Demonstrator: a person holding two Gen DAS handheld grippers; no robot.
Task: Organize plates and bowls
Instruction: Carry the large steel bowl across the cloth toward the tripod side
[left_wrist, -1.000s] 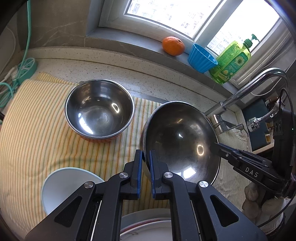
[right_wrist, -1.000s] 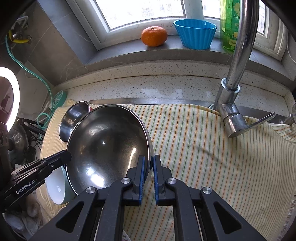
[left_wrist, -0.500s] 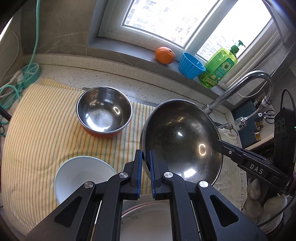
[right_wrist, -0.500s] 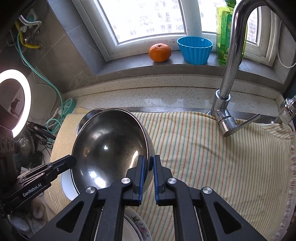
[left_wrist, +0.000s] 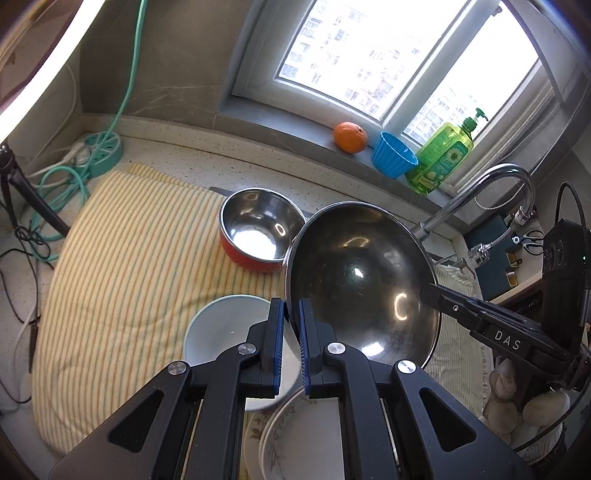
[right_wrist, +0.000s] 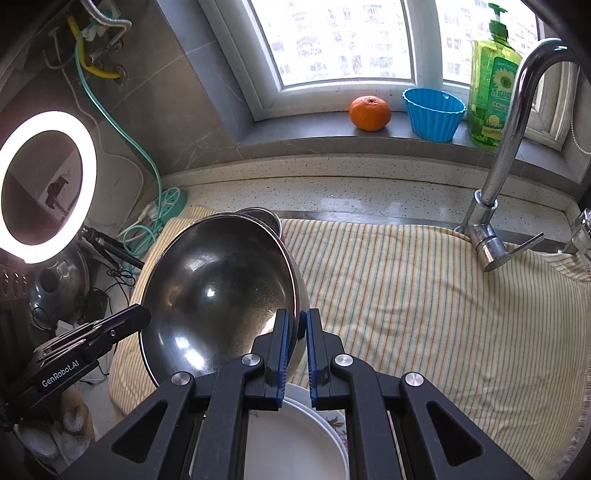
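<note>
Two grippers share one load. The left gripper (left_wrist: 291, 343) is clamped on the near left rim of the large steel bowl (left_wrist: 358, 280), its blue pads pinching the thin edge with almost no gap between them. The right gripper (right_wrist: 295, 350) is clamped in the same way on the opposite rim, at the lower centre of its own view. The bowl hangs between them in the middle of both frames, tilted, clear of the striped towel (left_wrist: 129, 258) below.

Left of the big bowl in the left view stands a smaller steel bowl with a red outside (left_wrist: 260, 229), upright on the towel. A pale bowl (left_wrist: 221, 332) sits at lower centre, just beside a stack of flowered plates (left_wrist: 295, 435) at the bottom edge. An orange (right_wrist: 370, 112), a blue cup (right_wrist: 433, 113) and a soap bottle (right_wrist: 493, 85) stand on the sill, and the tap (right_wrist: 509, 155) rises at the right.

Judgement: the step in hand is carrying the big bowl to a resting place. Both hands should travel together, at equal height, so that the rim neither twists nor slips from the pads. The rim grip is narrow and the steel is smooth; a slow, level carry is advised. The bowl should be kept well apart from the tap, and should rest flat before either grip loosens.
</note>
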